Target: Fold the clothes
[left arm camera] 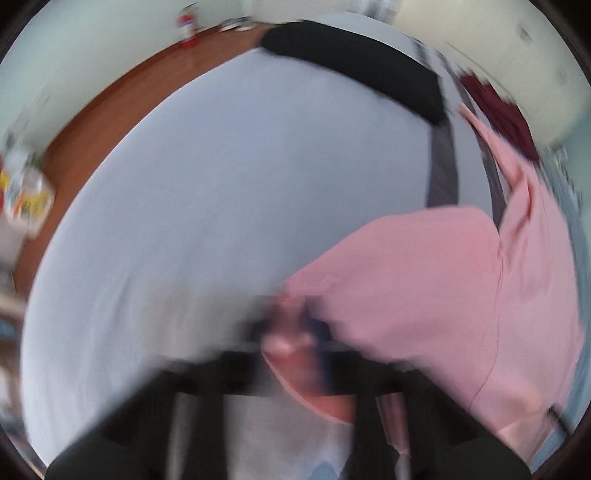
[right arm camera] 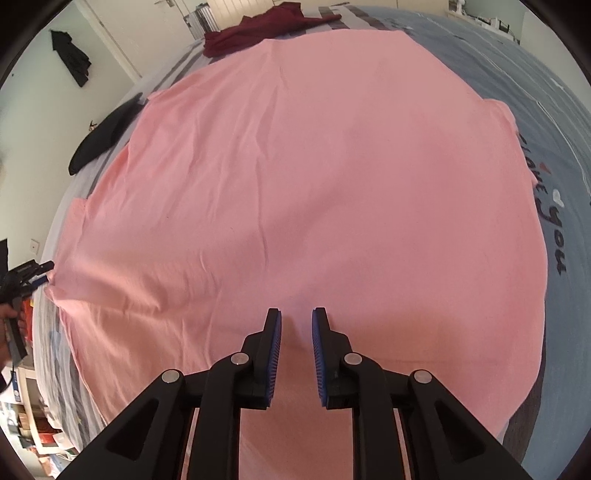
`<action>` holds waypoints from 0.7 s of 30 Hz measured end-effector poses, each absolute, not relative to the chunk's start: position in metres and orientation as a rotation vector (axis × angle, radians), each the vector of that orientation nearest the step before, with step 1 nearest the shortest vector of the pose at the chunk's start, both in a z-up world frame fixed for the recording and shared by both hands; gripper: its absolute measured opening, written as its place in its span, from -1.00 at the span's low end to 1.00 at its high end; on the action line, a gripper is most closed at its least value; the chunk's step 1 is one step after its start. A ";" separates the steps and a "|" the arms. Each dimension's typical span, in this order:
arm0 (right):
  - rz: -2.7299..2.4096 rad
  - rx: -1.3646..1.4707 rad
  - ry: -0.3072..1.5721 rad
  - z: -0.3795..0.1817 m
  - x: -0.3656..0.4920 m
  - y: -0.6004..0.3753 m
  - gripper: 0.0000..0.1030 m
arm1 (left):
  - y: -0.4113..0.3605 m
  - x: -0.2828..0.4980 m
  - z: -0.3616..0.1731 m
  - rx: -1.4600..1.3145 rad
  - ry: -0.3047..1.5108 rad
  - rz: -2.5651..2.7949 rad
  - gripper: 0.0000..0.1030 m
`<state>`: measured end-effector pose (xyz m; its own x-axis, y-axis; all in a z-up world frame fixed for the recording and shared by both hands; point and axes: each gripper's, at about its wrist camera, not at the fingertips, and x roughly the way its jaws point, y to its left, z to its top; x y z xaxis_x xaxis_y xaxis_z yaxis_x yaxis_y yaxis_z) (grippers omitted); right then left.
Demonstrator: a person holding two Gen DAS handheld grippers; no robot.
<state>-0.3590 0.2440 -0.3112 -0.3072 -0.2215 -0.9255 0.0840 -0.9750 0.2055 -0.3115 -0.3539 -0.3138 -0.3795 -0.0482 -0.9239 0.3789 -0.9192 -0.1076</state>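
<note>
A pink shirt (right arm camera: 314, 177) lies spread flat on the bed and fills the right wrist view. My right gripper (right arm camera: 296, 317) is open just above its near part, with blue pads apart and nothing between them. The left wrist view is blurred by motion. There my left gripper (left arm camera: 291, 325) is shut on a corner of the pink shirt (left arm camera: 443, 280), which trails off to the right. The left gripper also shows at the far left edge of the right wrist view (right arm camera: 35, 273), at the shirt's left corner.
The bed sheet (left arm camera: 221, 184) is pale blue-grey, with printed lettering (right arm camera: 554, 221) at the right. A dark red garment (right arm camera: 258, 29) lies at the far end. A black garment (right arm camera: 103, 129) lies by the left edge. Shelves with clutter (right arm camera: 33, 424) stand beside the bed.
</note>
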 end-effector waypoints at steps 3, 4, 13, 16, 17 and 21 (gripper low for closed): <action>-2.406 1.723 -0.180 -0.310 -0.361 0.244 -0.70 | -0.356 -0.326 -0.301 1.534 0.369 -2.433 -0.94; -2.411 1.720 -0.176 -0.309 -0.361 0.243 -0.70 | -0.357 -0.331 -0.296 1.518 0.348 -2.456 -0.94; -2.400 1.751 -0.145 -0.319 -0.364 0.234 -0.70 | -0.366 -0.339 -0.318 1.548 0.222 -2.435 -0.75; -2.413 1.740 -0.155 -0.318 -0.365 0.235 -0.70 | -0.375 -0.333 -0.307 1.452 0.273 -2.335 -0.61; -2.421 1.732 -0.154 -0.317 -0.365 0.235 -0.70 | -0.375 -0.328 -0.299 1.413 0.260 -2.306 -0.61; -2.463 1.693 -0.158 -0.310 -0.365 0.240 -0.70 | -0.338 -0.306 -0.271 1.354 0.145 -2.366 -0.61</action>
<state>-0.3651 0.2405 -0.3096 -0.3527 -0.1817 -0.9179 0.0627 -0.9833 0.1706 -0.3063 -0.3378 -0.2709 -0.4450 -0.2961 -0.8452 0.3972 -0.9111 0.1101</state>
